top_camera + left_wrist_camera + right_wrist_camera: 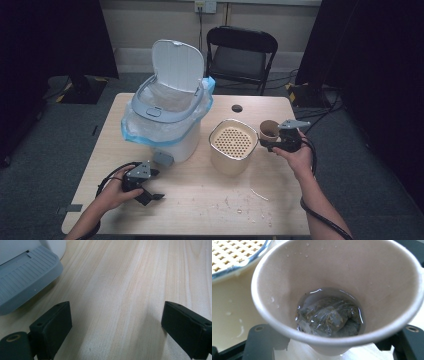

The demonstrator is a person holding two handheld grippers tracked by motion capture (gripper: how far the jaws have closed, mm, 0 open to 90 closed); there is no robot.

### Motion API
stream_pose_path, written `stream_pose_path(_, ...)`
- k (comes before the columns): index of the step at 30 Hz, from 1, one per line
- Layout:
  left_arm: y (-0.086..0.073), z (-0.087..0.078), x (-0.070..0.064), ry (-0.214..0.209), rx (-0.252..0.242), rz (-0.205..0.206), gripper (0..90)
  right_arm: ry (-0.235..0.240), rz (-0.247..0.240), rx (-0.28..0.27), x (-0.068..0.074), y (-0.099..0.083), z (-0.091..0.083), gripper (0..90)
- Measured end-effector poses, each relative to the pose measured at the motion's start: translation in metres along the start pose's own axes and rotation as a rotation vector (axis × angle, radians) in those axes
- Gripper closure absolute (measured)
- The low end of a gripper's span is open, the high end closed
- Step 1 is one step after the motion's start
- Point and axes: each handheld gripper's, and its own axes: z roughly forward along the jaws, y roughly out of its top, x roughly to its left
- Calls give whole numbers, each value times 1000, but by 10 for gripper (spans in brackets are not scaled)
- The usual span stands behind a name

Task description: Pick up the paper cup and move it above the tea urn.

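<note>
A brown paper cup (269, 131) is held just right of a cream container (232, 145) with a perforated strainer top, and my right gripper (274, 140) is shut on it. In the right gripper view the cup (287, 275) leans toward the camera, with a wet tea bag (328, 317) in a little liquid at its bottom. The strainer (234, 252) lies at that view's upper left. My left gripper (152, 185) rests low over the table near the front left. In its own view the left gripper (116, 326) is open over bare wood.
A white pedal bin (167, 107) with its lid up and a plastic liner stands at the back left; its grey pedal (25, 277) lies just ahead of my left jaws. A black folding chair (240, 55) stands behind the table. Crumbs and wet marks (250, 202) dot the front right.
</note>
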Motion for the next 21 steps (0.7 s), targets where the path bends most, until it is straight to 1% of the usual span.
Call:
stream_pose_path(10,0,0,0,-1,-2,0,88,-10,-19,-12,-2,15,8,313)
stream_pose_path(12,0,0,0,-1,-1,0,88,-15,-32,-13,-2,19,9,314)
stream_pose_path(13,0,0,0,-2,-1,0,88,-27,-46,-15,-2,20,10,314)
stream_pose_path(16,0,0,0,-7,5,2,81,-41,-77,-20,-2,25,10,315)
stream_pose_path(19,0,0,0,-5,15,3,76,-48,-97,-26,-4,28,11,314)
stream_pose_path(21,0,0,0,-6,15,3,74,-64,-113,-22,-4,30,11,314)
